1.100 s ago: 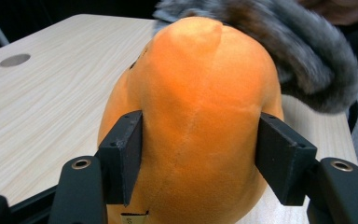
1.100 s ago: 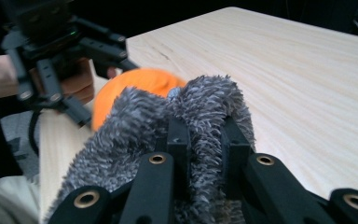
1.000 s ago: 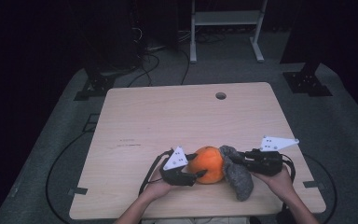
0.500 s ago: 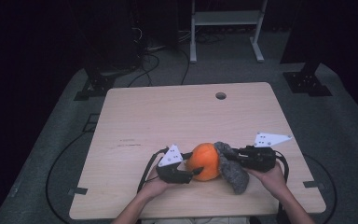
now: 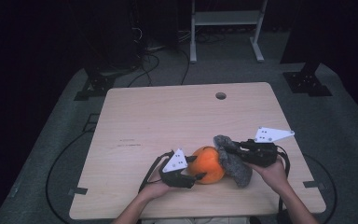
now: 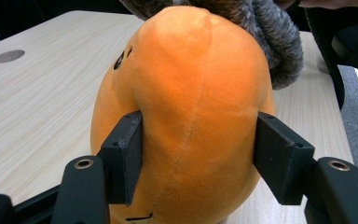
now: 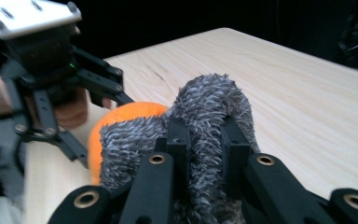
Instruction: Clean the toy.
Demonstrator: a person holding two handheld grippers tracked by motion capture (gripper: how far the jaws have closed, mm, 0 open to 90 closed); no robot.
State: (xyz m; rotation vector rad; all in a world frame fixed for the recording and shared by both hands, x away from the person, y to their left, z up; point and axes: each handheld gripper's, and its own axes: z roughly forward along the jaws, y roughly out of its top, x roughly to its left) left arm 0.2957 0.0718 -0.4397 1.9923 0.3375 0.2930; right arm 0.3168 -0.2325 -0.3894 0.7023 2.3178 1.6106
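Note:
An orange plush ball point(image 5: 209, 163) rests on the table near its front edge. My left gripper point(image 5: 196, 168) is shut on it from the left; in the left gripper view the pads point(image 6: 123, 156) press into both sides of the plush point(image 6: 186, 93). A grey fuzzy piece point(image 5: 235, 161) drapes over the ball's right side. My right gripper point(image 5: 228, 150) is shut on it, with the fur point(image 7: 209, 102) bunched between the jaws point(image 7: 205, 135). In the right gripper view the orange plush point(image 7: 121, 114) peeks out beyond the fur, with the left gripper point(image 7: 98, 93) behind it.
The light wooden table point(image 5: 168, 116) has a round cable hole point(image 5: 221, 95) near its far edge. A white metal rack point(image 5: 226, 18) and black stand feet point(image 5: 307, 81) stand on the grey floor beyond the table. Cables trail around the table.
The right gripper has drawn the grey fuzzy piece up and left, against the orange plush. The left gripper and plush have shifted a little to the left.

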